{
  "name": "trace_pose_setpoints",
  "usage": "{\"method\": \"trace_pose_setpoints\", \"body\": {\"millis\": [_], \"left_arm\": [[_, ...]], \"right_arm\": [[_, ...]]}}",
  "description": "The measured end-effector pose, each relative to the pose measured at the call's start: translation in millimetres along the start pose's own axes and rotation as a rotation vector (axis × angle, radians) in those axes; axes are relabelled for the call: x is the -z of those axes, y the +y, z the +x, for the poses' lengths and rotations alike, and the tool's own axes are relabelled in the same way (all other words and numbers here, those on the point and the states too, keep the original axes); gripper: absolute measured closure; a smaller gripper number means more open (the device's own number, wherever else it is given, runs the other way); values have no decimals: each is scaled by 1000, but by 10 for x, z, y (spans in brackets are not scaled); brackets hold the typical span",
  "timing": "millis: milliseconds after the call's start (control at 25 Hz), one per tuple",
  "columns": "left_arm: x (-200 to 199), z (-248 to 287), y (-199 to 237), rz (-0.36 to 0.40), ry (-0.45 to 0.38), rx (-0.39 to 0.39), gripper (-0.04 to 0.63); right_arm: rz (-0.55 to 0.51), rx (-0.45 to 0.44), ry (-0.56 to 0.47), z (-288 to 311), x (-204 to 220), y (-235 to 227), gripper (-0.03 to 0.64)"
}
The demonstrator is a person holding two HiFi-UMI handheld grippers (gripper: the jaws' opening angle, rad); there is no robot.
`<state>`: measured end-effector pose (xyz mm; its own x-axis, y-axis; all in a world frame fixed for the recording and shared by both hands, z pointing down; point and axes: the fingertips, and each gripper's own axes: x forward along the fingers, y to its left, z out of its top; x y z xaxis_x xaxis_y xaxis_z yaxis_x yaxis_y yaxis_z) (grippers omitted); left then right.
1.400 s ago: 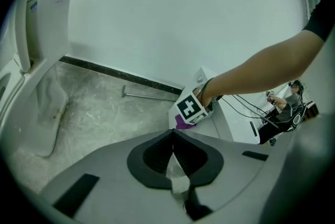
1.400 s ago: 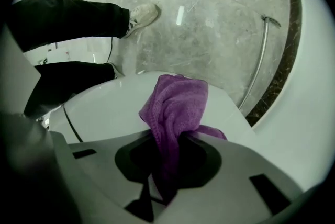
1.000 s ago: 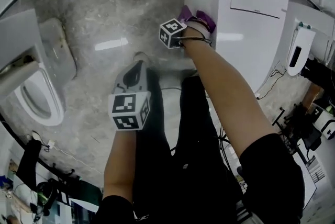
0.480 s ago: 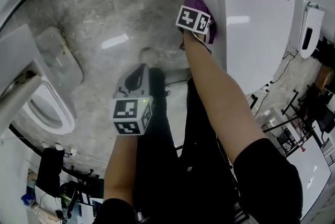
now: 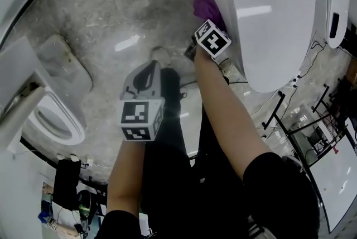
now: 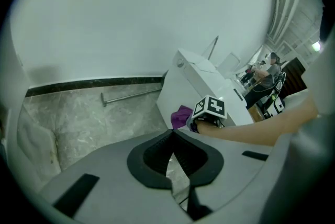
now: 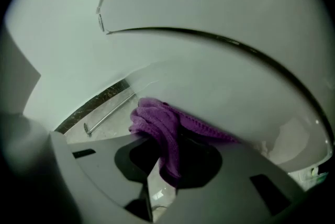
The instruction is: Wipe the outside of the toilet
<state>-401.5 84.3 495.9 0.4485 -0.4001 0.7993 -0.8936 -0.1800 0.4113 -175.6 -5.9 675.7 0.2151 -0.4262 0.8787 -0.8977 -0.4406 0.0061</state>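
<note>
Toilet (image 5: 268,14) is found white with its lid down, its long axis running from the wall toward the person's right side. A purple cloth (image 7: 157,123) is clamped in the right tongs (image 7: 168,165) and pressed against the toilet's side wall, just below the lid seam; cloth and porcelain are touching. The side wall is therefore judged to lie directly ahead of the right tongs, and the coming stroke is expected to be drawn along that long axis, toward the curved front end.

The left tongs (image 6: 172,133) are seen drawn together with nothing between them, held over the floor well apart from the toilet. The right hand is plainly the nearer.

The floor (image 5: 106,14) beside the toilet is grey marbled stone, glossy with reflections. A metal rod (image 6: 131,94) lies at the wall foot, near the toilet's rear. A second white fixture (image 5: 53,115) stands well apart, across the floor from the toilet.
</note>
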Motion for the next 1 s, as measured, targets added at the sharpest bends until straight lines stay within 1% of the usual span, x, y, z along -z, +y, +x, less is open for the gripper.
{"method": "trace_pose_setpoints", "body": {"millis": [120,320,480,560,680,800,1000], "left_arm": [[113,17,-59,25,23,7,588],[264,111,-242,54,52,24,588],[322,191,-489,120,83,55,586],[311,215,-592,158,87,63,588],[285,237,-693,191,89,60,588],[283,280,-862,225,94,63,588],[352,393,-1326,277,121,100,588]], "right_arm": [[29,-11,-6,-93,111,-158,541],[110,-41,-13,-243,273,-412,540],[162,-79,-5,-373,437,-655,540],[170,-82,-6,-469,502,-792,540],[194,-82,-1,-618,609,-986,537],[187,-88,6,-743,694,-1197,533],[105,-127,16,-889,842,-1556,531]]}}
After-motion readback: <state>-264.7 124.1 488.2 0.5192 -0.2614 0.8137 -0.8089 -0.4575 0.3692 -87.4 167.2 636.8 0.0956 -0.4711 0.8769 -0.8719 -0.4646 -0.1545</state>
